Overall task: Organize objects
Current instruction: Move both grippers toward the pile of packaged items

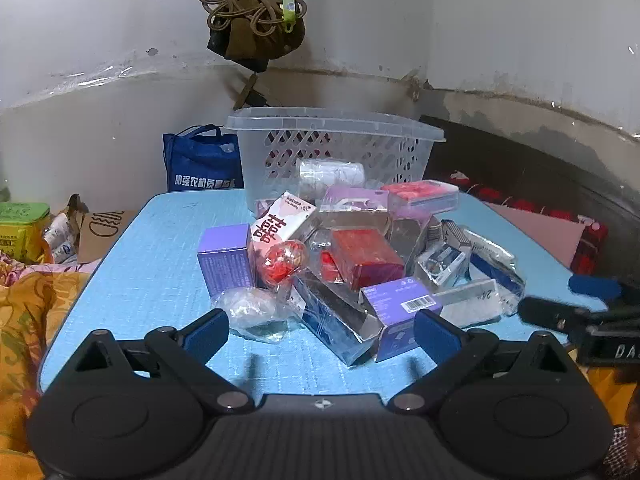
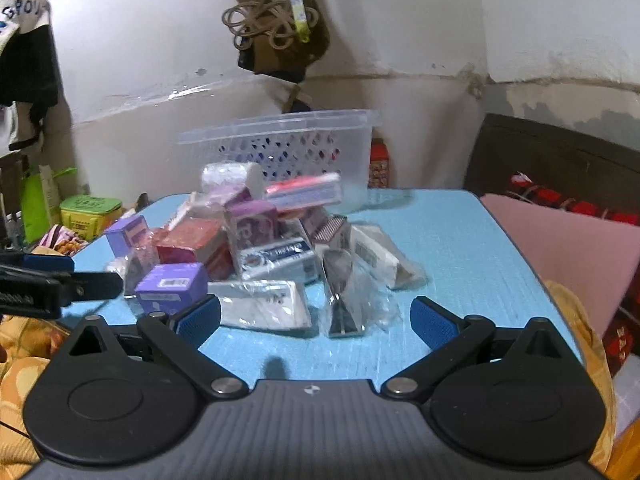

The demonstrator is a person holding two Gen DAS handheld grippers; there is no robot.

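A heap of small boxes and clear-wrapped packets lies on the light blue table (image 1: 152, 272): a purple box (image 1: 226, 260), a red box (image 1: 366, 260), a purple box with a barcode (image 1: 400, 312), a red round sweet in wrap (image 1: 282, 260). Behind the heap stands a translucent lattice basket (image 1: 336, 144). My left gripper (image 1: 322, 332) is open just short of the heap, nothing between its pads. My right gripper (image 2: 316, 320) is open too, near a white wrapped packet (image 2: 268, 308) and a crumpled clear packet (image 2: 348, 300). The basket (image 2: 280, 144) also shows in the right wrist view.
A blue tote bag (image 1: 202, 164) stands behind the table at left, with a green tin (image 1: 22, 228) and cardboard beside it. Orange patterned cloth (image 1: 24, 320) lies left of the table. A pink pad (image 2: 568, 248) lies to the right. A bag with cords (image 1: 256, 16) hangs on the wall.
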